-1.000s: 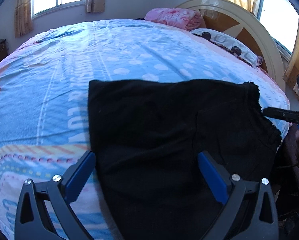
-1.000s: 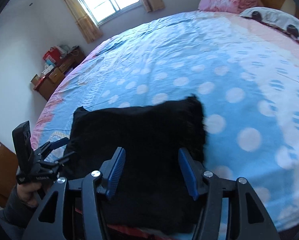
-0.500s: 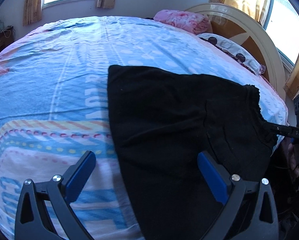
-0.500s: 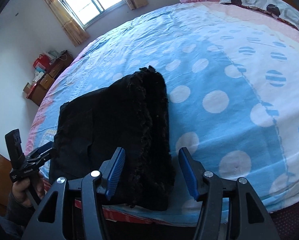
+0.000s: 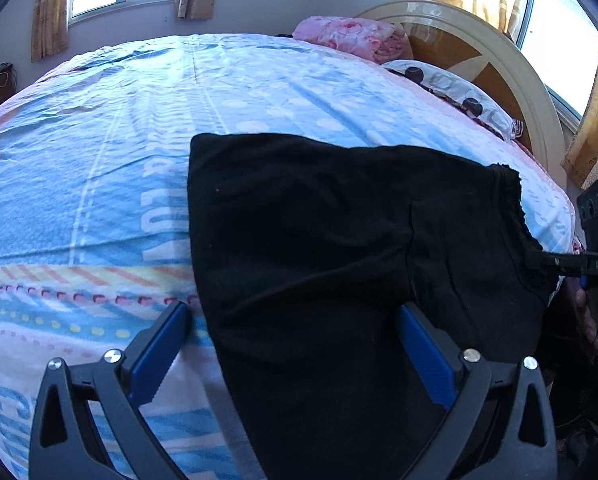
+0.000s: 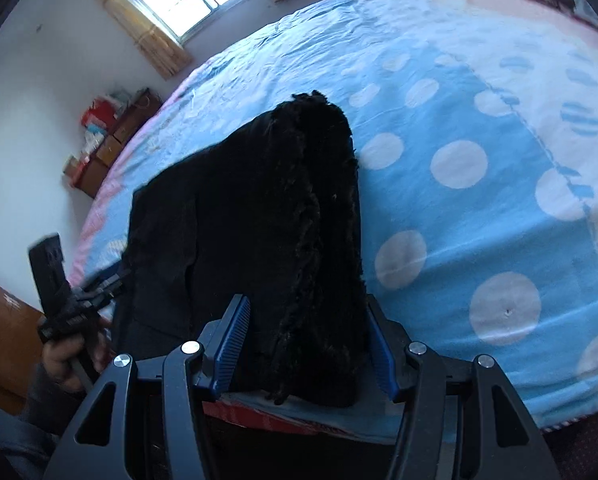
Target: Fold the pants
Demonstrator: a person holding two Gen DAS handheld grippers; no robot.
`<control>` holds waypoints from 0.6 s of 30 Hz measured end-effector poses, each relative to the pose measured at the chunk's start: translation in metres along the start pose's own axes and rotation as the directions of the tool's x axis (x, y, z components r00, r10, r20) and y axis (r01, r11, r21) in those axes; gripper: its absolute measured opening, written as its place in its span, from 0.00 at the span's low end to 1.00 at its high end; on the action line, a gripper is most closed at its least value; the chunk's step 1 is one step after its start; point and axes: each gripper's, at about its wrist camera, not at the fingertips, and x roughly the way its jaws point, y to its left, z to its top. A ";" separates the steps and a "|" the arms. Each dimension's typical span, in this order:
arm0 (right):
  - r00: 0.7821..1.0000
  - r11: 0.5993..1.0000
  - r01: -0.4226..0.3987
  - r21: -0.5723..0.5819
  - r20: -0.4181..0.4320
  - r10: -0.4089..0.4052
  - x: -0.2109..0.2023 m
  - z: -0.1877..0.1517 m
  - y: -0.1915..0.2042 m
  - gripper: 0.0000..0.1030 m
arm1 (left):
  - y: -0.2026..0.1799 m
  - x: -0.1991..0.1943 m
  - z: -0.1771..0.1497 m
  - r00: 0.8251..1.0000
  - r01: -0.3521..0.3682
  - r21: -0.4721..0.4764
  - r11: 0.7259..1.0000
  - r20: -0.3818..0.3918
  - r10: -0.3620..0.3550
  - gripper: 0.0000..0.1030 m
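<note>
The black pants (image 5: pixel 339 248) lie folded near the bed's front edge; they also show in the right wrist view (image 6: pixel 259 216). My left gripper (image 5: pixel 295 344) is open, its blue pads straddling the near left part of the pants. My right gripper (image 6: pixel 305 344) is open with the fuzzy frayed end of the pants (image 6: pixel 331 184) between its pads. The right gripper shows at the right edge of the left wrist view (image 5: pixel 571 264), at the pants' frayed end. The left gripper shows in the right wrist view (image 6: pixel 99 284) at the pants' left edge.
The bed has a blue polka-dot sheet (image 5: pixel 139 128). A pink blanket (image 5: pixel 347 36), a patterned pillow (image 5: pixel 455 88) and a round headboard (image 5: pixel 499 52) are at the far right. A wooden cabinet with clutter (image 6: pixel 107 136) stands by the wall.
The right wrist view has moved in on the pants' frayed end, which now lies between its pads. The left wrist view has shifted slightly; the pants stay flat on the bed.
</note>
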 end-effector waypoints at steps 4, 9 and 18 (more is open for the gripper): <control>1.000 1.000 -0.010 0.010 0.018 0.010 0.008 0.005 0.000 0.55 | 0.001 -0.002 0.001 1.000 0.019 -0.015 1.000 0.009 -0.019 0.99; 1.000 0.999 0.002 -0.051 0.029 -0.001 0.004 0.001 0.012 0.40 | 0.001 -0.008 0.000 0.999 0.034 -0.025 0.999 0.030 -0.034 0.70; 1.000 1.000 -0.020 -0.018 0.021 0.020 0.016 0.006 0.006 0.34 | 0.010 -0.010 0.002 0.988 0.150 -0.062 0.987 0.044 -0.148 0.18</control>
